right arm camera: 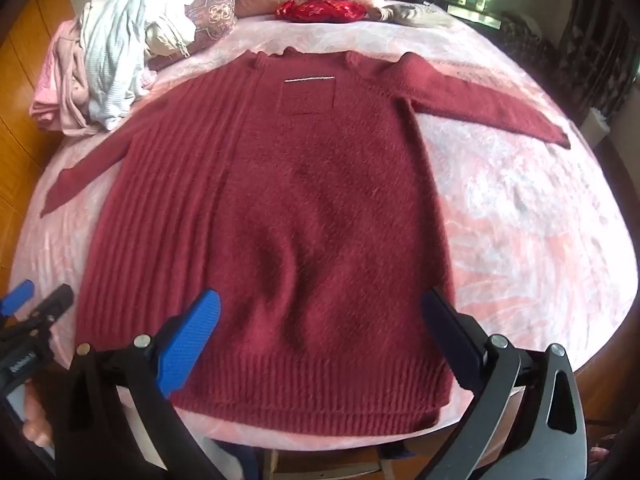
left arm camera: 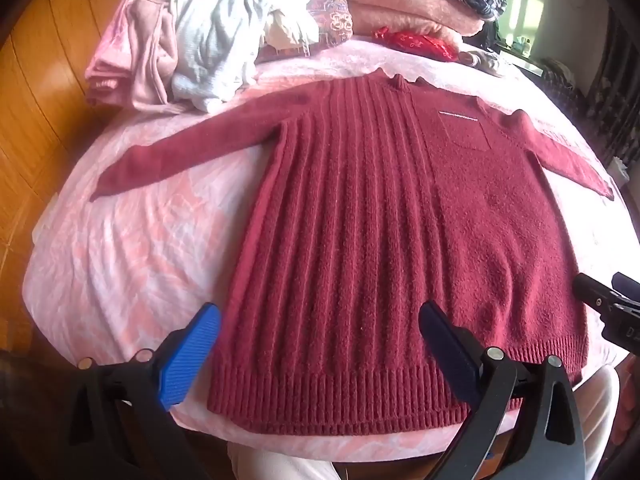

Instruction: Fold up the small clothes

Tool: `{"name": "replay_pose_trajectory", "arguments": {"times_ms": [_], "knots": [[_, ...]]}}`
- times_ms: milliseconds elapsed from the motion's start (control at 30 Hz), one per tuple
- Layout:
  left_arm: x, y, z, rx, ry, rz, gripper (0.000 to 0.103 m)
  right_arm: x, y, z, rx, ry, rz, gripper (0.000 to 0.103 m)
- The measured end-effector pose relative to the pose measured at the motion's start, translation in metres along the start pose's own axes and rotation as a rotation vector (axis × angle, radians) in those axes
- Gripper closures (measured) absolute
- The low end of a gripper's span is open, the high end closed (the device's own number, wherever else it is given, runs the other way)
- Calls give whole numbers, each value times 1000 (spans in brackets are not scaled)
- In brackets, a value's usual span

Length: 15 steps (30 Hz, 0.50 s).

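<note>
A: Where is the sweater [left arm camera: 384, 216]?

B: One dark red knit sweater lies flat, front up, on the bed [left arm camera: 120, 240], over its pink sheet. The collar sits at twelve o'clock, the ribbed hem at six, and its two sleeves [left arm camera: 180, 152] spread toward nine and three. One chest pocket shows near one o'clock.

A: And the tools?

B: Two. The left tool [left arm camera: 320, 336] hangs above the hem with its jaws spread wide and nothing between them. The right tool [right arm camera: 320, 336] hangs the same way over the hem's other half, spread and empty too.

A: So what is the step?

B: Judging from that, the first fold has not started. I would take a sleeve at the cuff and lay it straight across the chest, then repeat on the other side, keeping the side edges parallel. The knit looks thick and soft, so pinch both layers well and lift low to avoid dragging the body askew.

A: Anything else around?

B: At ten to eleven o'clock sits one heap of clothes [left arm camera: 192, 40]; how many pieces I cannot tell, perhaps three or four. Folded pink blankets [left arm camera: 400, 4] and one small red pouch [left arm camera: 416, 42] lie at twelve.
</note>
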<state>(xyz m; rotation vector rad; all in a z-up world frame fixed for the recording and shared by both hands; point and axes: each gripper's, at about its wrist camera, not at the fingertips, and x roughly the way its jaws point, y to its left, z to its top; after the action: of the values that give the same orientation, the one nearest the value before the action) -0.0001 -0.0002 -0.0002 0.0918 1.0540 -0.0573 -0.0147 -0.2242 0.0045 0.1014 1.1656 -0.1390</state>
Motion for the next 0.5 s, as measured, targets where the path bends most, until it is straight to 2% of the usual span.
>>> {"name": "replay_pose_trajectory", "arguments": {"times_ms": [67,167,233,500], "knots": [[0,-1,-1,14,0,6,4,-2,-23,-2,23,-18,33,3],[2,1,1,23,8,2,4,1,-30,-7,32,-19,46,3],[2,-6,4,32,7,23,4,5,-31,-8,33,-16,48,3],[3,-2,7,17,-9,0,4,9,-31,-10,30,-20,51,3]]}}
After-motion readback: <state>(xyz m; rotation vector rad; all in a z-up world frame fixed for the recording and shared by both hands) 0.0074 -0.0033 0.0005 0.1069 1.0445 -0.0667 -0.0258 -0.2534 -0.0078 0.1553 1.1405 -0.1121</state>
